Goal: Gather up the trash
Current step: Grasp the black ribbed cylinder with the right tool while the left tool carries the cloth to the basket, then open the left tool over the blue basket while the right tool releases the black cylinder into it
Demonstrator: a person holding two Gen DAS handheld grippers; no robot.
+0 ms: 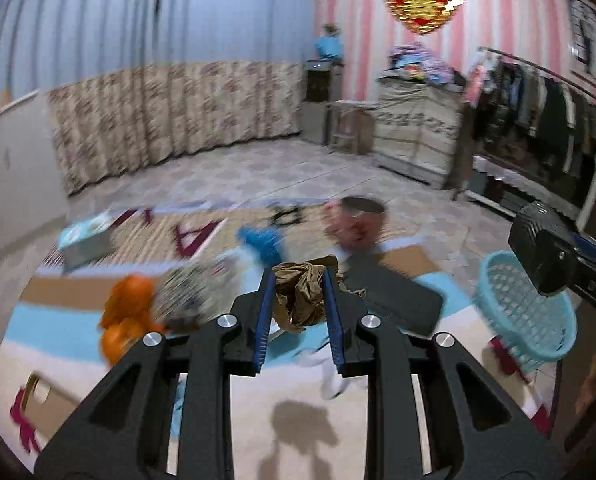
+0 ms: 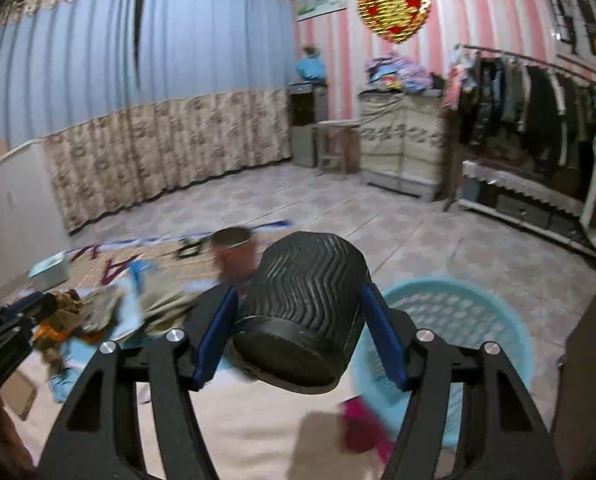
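Observation:
My left gripper (image 1: 299, 286) is shut on a crumpled brown paper wad (image 1: 302, 294) and holds it above the patterned mat. My right gripper (image 2: 300, 304) is shut on a black ribbed cup (image 2: 304, 308), held on its side just left of the light blue mesh basket (image 2: 478, 320). In the left wrist view the cup (image 1: 538, 252) shows at the right, above the basket (image 1: 530, 312). More trash lies on the mat: an orange plastic bag (image 1: 128, 316), a crumpled grey wrapper (image 1: 194, 292), a blue scrap (image 1: 262, 240) and a black flat piece (image 1: 394, 292).
A pink cup (image 1: 358, 220) stands at the mat's far edge, also in the right wrist view (image 2: 234, 252). A teal box (image 1: 86, 240) lies at far left. A clothes rack (image 2: 538, 112), cabinet (image 2: 402, 144) and curtains (image 2: 158, 152) line the walls around the tiled floor.

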